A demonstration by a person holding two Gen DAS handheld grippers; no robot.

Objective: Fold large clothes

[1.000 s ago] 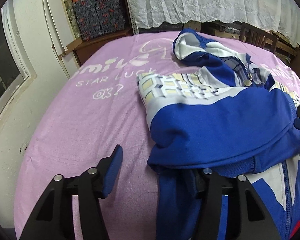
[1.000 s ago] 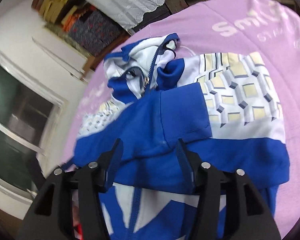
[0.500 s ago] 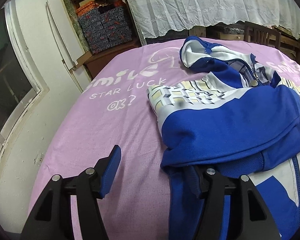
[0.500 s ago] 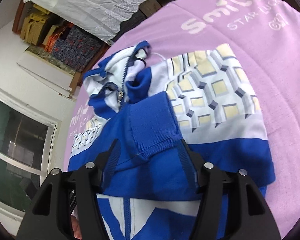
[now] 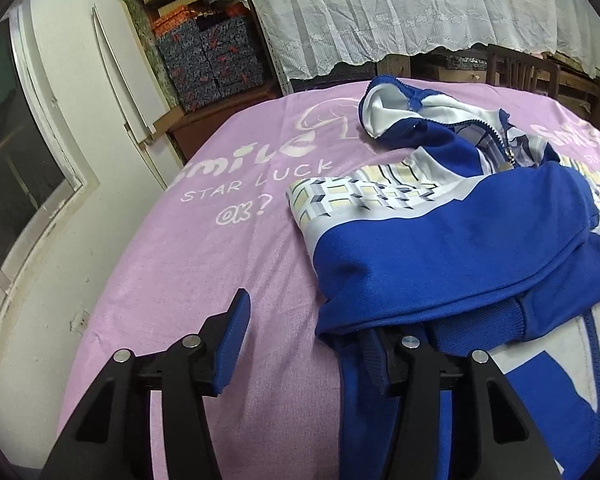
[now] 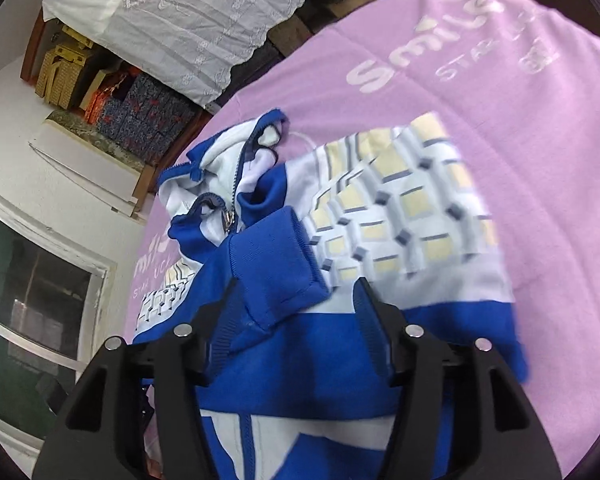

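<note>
Blue jacket [image 5: 440, 248] on the pink bench [image 5: 204, 264]: my left gripper [image 5: 312, 340], closing with fabric over one finger, and my spread, empty right gripper [image 6: 296, 312] could drag folded sleeves loose.

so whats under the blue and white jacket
The jacket lies on a pink printed sheet, which shows all around it. Whatever the sheet covers, and anything between jacket and sheet, is hidden.

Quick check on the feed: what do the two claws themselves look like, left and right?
Both match: the left claw and right claw have angular matte black fingers with triangular cut-outs, round silver pivot bolts, and blue pads on the inner faces, ribbed on the right claw. No cables, markings or sleeves show.
</note>
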